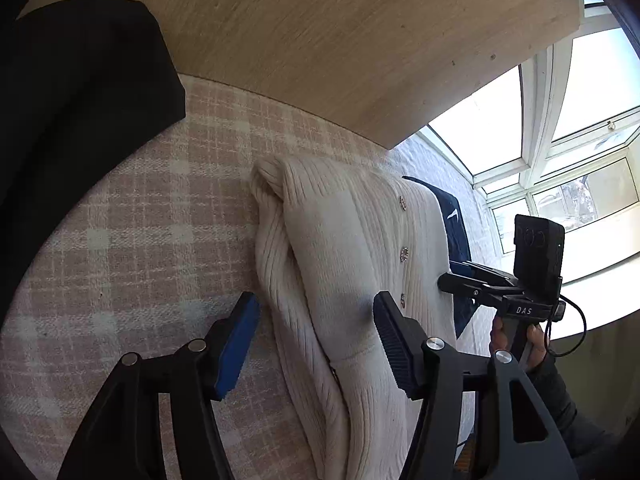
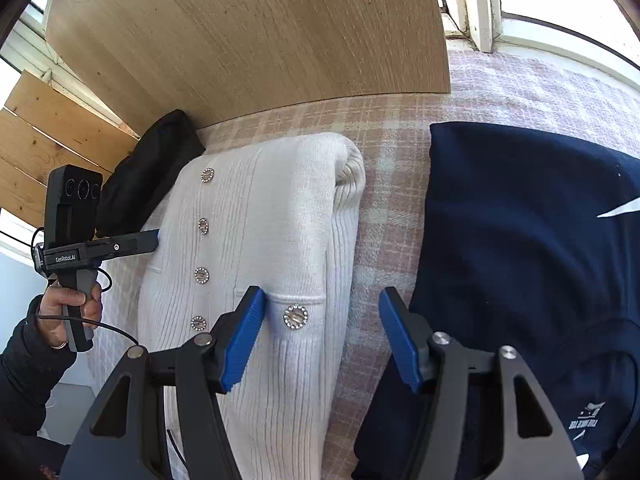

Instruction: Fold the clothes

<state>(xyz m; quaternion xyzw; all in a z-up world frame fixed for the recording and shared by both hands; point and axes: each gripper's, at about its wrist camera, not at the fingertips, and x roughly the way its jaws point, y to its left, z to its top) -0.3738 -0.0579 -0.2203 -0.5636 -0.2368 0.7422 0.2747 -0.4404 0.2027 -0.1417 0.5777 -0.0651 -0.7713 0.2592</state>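
Both grippers (image 1: 316,340) (image 2: 322,336) gaping, gripping nothing — cardigan (image 2: 256,240) edge between each pair of jaws, likely lined up for the next fold.

Garments on plaid blanket (image 2: 392,148): three.
- One cream ribbed cardigan (image 2: 256,240), folded, middle.
- One navy top (image 2: 520,232), right of cardigan.
- One black garment (image 2: 148,176), far left, beside wooden board (image 2: 248,36).

Rhinestone buttons on cardigan: five visible in right wrist view; four in column, first (image 2: 207,175) at far end, plus one larger-looking (image 2: 295,316) near pocket edge. Left wrist view shows only three.

Hand-held grippers: two, left hand-held gripper (image 1: 316,344), right hand-held gripper (image 2: 322,340); two fingers each.
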